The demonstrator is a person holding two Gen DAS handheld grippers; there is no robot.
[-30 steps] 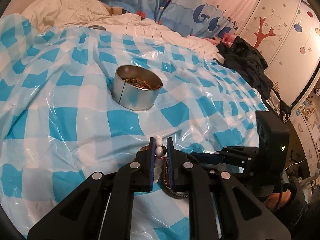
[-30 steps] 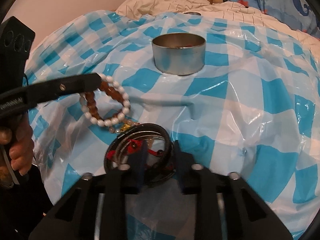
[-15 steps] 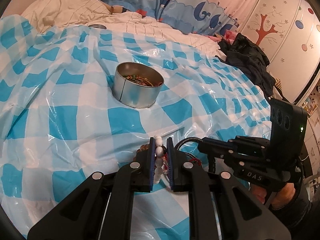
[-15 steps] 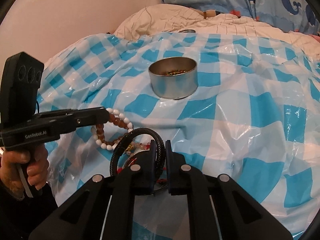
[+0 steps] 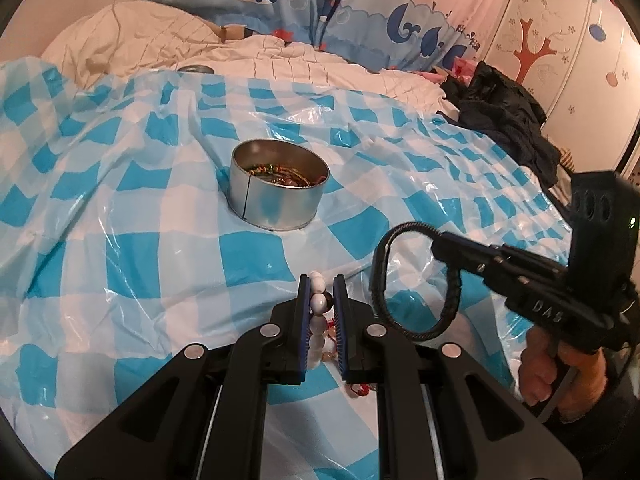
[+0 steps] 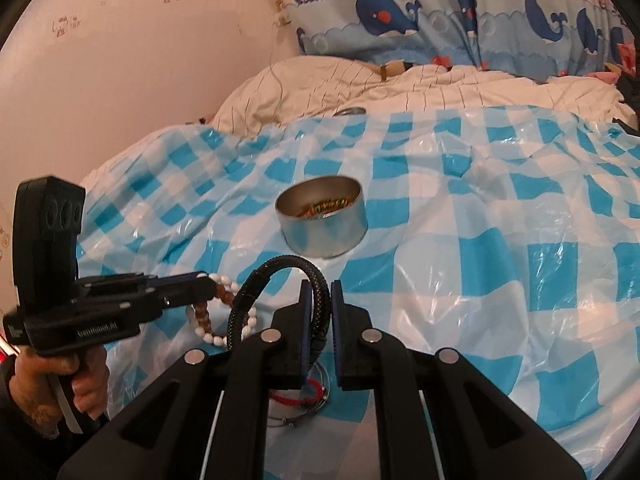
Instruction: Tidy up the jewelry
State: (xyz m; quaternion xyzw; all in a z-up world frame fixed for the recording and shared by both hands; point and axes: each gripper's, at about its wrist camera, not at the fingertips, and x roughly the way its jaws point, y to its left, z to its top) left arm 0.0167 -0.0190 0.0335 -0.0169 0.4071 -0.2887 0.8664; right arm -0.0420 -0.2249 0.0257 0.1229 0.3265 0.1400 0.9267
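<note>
From my left camera, the left gripper (image 5: 321, 300) sits closest, its jaws nearly together and pinched on a bead bracelet (image 5: 318, 304); white beads stack up between the blue pads, with one dark bead tucked behind them. From the right camera that same bracelet (image 6: 218, 312) hangs as a loop of white and brown beads off the tip of the left gripper (image 6: 208, 282), at about 9 o'clock, with a hand (image 6: 76, 392) on the grip below.

My right gripper (image 6: 318, 300) is likewise nearly closed, clamped on a black cord bracelet (image 6: 280, 280) whose loop arches up and over to the left of the jaws. In the left view the cord (image 5: 416, 280) dangles clear of the cloth at 3 o'clock, held at its top by the right gripper (image 5: 438, 244); a hand (image 5: 560, 372) holds the handle lower down.

Under the right gripper's fingers a red bracelet (image 6: 298, 396) and a thin wire ring (image 6: 296, 416) lie on the checked cloth (image 6: 500, 280).

Farther out, toward 12 o'clock in both views, a round tin (image 5: 278, 190) stands upright on the cloth, apart from both grippers, with coloured jewelry (image 5: 280, 174) lying in its bottom. Beyond it lie a white quilt (image 5: 280, 60), a whale curtain (image 5: 320, 0) and, at 2 o'clock, dark clothes (image 5: 508, 120).
</note>
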